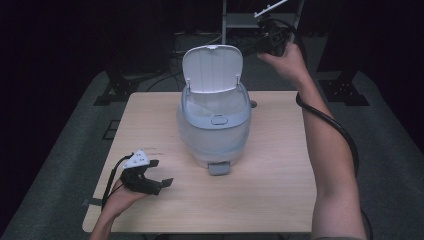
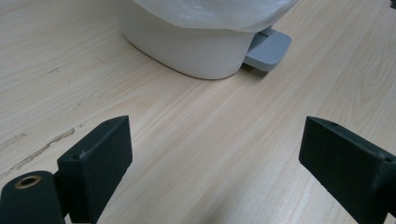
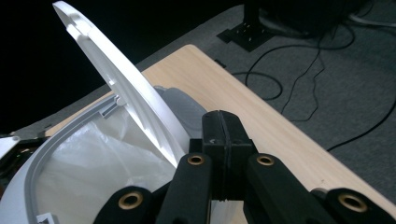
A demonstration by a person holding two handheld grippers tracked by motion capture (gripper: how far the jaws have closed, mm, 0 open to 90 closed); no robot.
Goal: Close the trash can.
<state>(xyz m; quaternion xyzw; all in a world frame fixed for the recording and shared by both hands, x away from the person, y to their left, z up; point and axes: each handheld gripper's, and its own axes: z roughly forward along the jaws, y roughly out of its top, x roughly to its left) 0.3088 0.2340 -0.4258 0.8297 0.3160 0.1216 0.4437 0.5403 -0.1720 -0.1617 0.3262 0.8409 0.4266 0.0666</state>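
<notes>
On the middle of the pale wooden table (image 1: 280, 200) a white pedal bin (image 1: 214, 131) is standing with its lid (image 1: 212, 67) tilting upright and open, a thin translucent liner (image 3: 93, 163) sitting inside its rim. A grey foot pedal (image 1: 219, 168) is sticking out from the base of the bin on the side facing the person. Beyond the far right corner of the bin, the right gripper (image 1: 272, 42) is hanging in the air above the table's far edge, its jaws pressing flat together with nothing between them. Near the table's front left corner, well apart from the bin, the left gripper (image 1: 162, 184) is resting low over the wood, its jaws standing wide and gripping nothing.
</notes>
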